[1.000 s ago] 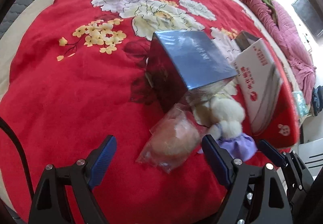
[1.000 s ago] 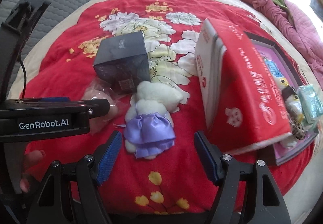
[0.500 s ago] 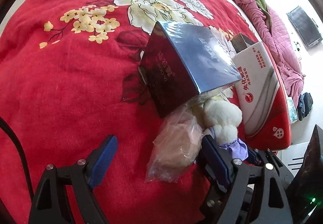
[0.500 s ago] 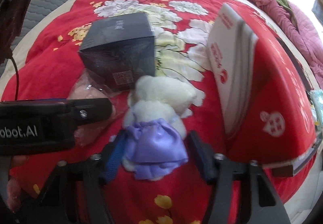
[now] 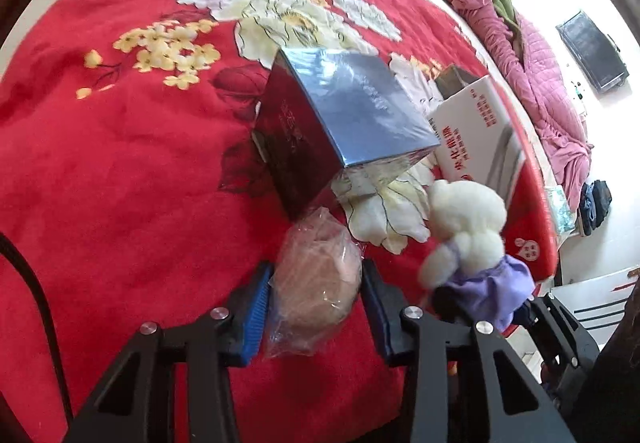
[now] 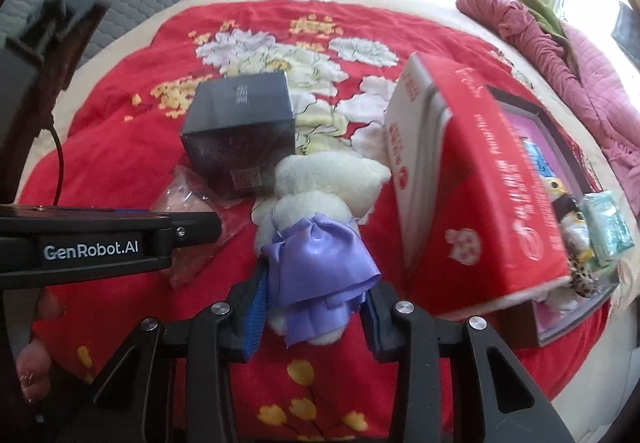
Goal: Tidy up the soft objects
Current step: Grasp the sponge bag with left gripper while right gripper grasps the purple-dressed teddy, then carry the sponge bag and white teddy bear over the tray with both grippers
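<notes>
A pink soft toy in a clear plastic bag point(image 5: 316, 279) lies on the red flowered blanket point(image 5: 120, 183), against a dark glossy box point(image 5: 344, 123). My left gripper point(image 5: 316, 307) has its jaws closing, and both blue pads press on the bag. A white plush toy in a purple dress point(image 6: 316, 255) sits between the pads of my right gripper point(image 6: 314, 307), whose jaws are also closing and squeezing the dress. In the left wrist view the plush toy point(image 5: 468, 227) hangs tilted, just off the blanket. The left gripper's finger point(image 6: 176, 231) reaches in from the left.
A red and white carton point(image 6: 472, 183) stands on its side right of the plush. Behind it lies an open flat box point(image 6: 560, 131) with small toys and a teal pack point(image 6: 608, 227). A pink quilt point(image 5: 540, 63) is bunched at the far right. A person's fingers point(image 6: 36, 363) show at lower left.
Both grippers' jaws have narrowed from wide open onto their toys. The white plush has come up off the blanket and shifted right in the left wrist view.
</notes>
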